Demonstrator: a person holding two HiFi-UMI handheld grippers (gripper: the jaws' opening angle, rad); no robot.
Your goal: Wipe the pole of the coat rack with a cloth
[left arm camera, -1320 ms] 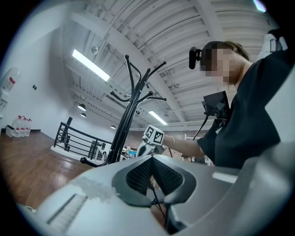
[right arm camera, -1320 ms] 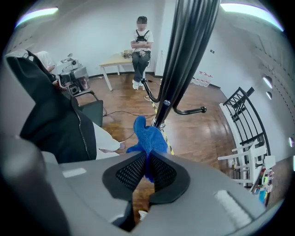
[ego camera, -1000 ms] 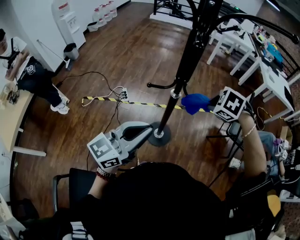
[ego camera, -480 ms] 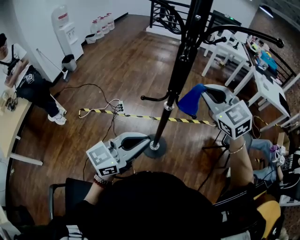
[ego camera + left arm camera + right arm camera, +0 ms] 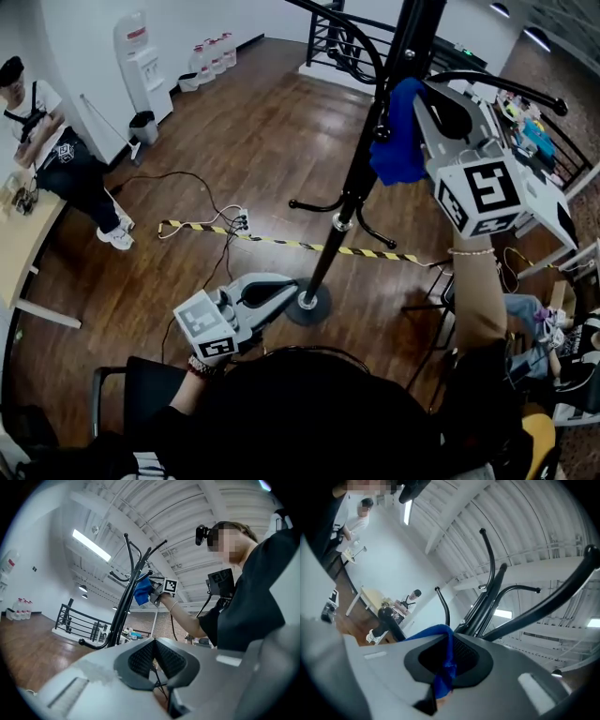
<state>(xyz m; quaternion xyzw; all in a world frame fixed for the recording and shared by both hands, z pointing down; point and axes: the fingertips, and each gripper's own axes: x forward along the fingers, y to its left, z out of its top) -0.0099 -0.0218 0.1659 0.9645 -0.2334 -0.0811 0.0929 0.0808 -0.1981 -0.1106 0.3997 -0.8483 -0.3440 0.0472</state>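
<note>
The black coat rack pole [image 5: 362, 176] rises from its round base [image 5: 307, 303] on the wood floor. High on the pole, my right gripper [image 5: 417, 92] is shut on a blue cloth [image 5: 398, 141] that presses against the pole's right side. In the right gripper view the blue cloth [image 5: 447, 663] hangs out between the jaws and the pole [image 5: 486, 604] stands just beyond. My left gripper [image 5: 289, 287] is held low near the base, shut and with nothing in it. In the left gripper view the pole [image 5: 123, 601], the cloth [image 5: 140, 588] and the right gripper [image 5: 160, 588] show ahead.
Curved black hooks [image 5: 323, 203] stick out from the pole. Yellow-black tape [image 5: 272, 238] and cables [image 5: 230, 217] lie on the floor. A seated person [image 5: 45, 141] is at the left, white tables [image 5: 539, 178] at the right, a black railing [image 5: 337, 42] behind, and a chair [image 5: 141, 380] near me.
My right gripper has carried the blue cloth up along the pole, from about the lower hooks to the upper part. The left gripper has stayed low near the base.
</note>
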